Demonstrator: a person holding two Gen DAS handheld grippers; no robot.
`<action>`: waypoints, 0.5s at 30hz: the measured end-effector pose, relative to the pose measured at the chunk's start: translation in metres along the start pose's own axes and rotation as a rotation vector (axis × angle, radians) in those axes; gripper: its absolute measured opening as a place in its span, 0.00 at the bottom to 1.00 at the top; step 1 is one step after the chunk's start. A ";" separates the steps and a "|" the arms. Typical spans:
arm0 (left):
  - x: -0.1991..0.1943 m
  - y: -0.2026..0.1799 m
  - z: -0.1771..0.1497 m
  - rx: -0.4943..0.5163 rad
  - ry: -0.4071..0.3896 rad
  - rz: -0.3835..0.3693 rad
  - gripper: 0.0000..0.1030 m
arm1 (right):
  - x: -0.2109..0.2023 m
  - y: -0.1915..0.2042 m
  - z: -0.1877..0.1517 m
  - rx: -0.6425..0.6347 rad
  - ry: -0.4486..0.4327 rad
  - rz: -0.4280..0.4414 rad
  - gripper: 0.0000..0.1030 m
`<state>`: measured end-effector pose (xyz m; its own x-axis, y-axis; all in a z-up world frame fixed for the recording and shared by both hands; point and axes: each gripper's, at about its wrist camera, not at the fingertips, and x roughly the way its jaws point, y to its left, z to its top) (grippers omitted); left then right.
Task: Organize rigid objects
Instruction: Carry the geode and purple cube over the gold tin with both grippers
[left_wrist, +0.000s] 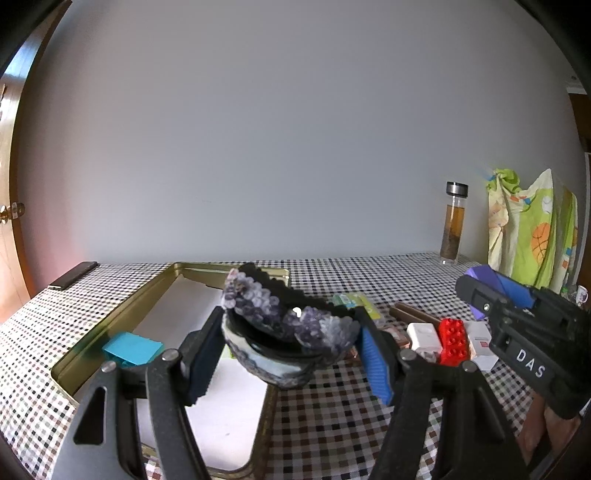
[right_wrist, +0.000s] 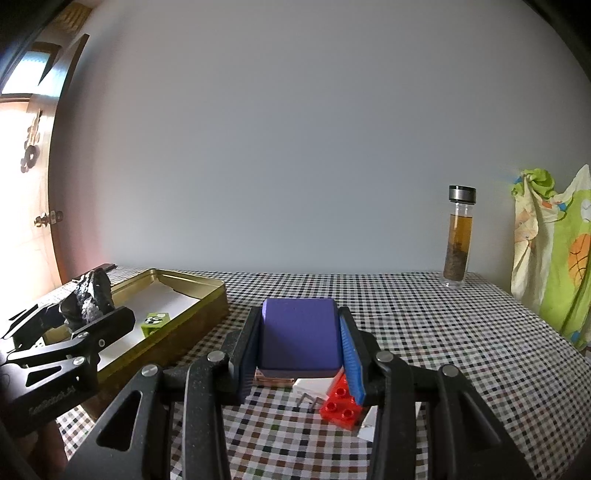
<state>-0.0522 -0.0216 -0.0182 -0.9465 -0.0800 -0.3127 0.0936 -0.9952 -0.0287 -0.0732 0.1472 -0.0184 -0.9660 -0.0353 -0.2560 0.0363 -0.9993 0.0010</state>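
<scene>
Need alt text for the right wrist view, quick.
The right gripper clamps a purple block above a checkered tablecloth. A red brick lies below; the gold tin sits left.

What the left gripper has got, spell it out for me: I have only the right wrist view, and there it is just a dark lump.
Observer: The left gripper clamps a crystal geode, pale purple crystals in a dark shell, between both pads.
Operator: Now list what lies in the tin besides the green block.
Observer: A teal block sits in it by the near left wall.
Operator: Report what my purple box hides on the cloth.
Observer: Brown sticks and green packets lie right of the tin.
</scene>
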 end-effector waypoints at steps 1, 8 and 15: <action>0.000 0.001 0.000 0.000 -0.001 0.002 0.66 | 0.000 0.001 0.000 -0.001 0.000 0.004 0.41; -0.005 0.009 -0.001 -0.007 -0.012 0.017 0.66 | 0.002 0.009 0.000 -0.007 0.001 0.026 0.41; -0.007 0.022 -0.002 -0.021 -0.012 0.027 0.66 | 0.005 0.022 0.002 -0.025 0.001 0.065 0.41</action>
<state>-0.0429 -0.0424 -0.0189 -0.9471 -0.1077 -0.3024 0.1257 -0.9912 -0.0407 -0.0776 0.1250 -0.0178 -0.9611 -0.1004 -0.2574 0.1057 -0.9944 -0.0067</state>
